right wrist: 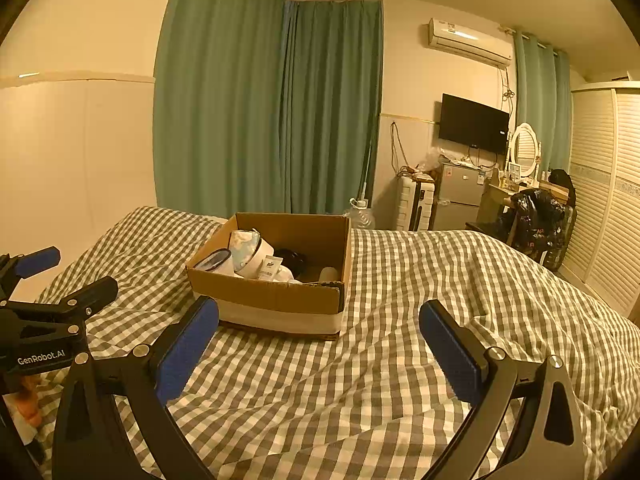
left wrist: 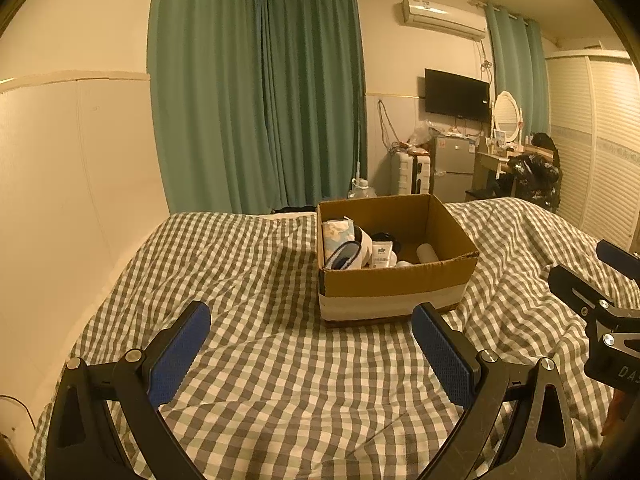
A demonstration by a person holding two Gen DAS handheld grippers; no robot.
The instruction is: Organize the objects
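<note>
An open cardboard box (left wrist: 394, 280) stands on the checked bed cover; it also shows in the right wrist view (right wrist: 280, 292). In it lie a floral pouch (left wrist: 338, 234), a white tube (left wrist: 382, 254), a white roll (left wrist: 427, 253), a black item (left wrist: 382, 237) and a white band-like object (left wrist: 348, 254). My left gripper (left wrist: 312, 332) is open and empty, just short of the box. My right gripper (right wrist: 318, 338) is open and empty, to the right of the left one. The right gripper shows at the edge of the left wrist view (left wrist: 600, 280), and the left gripper at the edge of the right wrist view (right wrist: 60, 276).
The bed (left wrist: 260, 380) with its grey-and-white checked cover fills the foreground, against the left wall (left wrist: 60, 180). Green curtains (left wrist: 256, 100) hang behind. Far right stand a suitcase (left wrist: 412, 172), a small fridge (left wrist: 454, 168), a dressing table (left wrist: 504, 152) and a wardrobe (left wrist: 592, 140).
</note>
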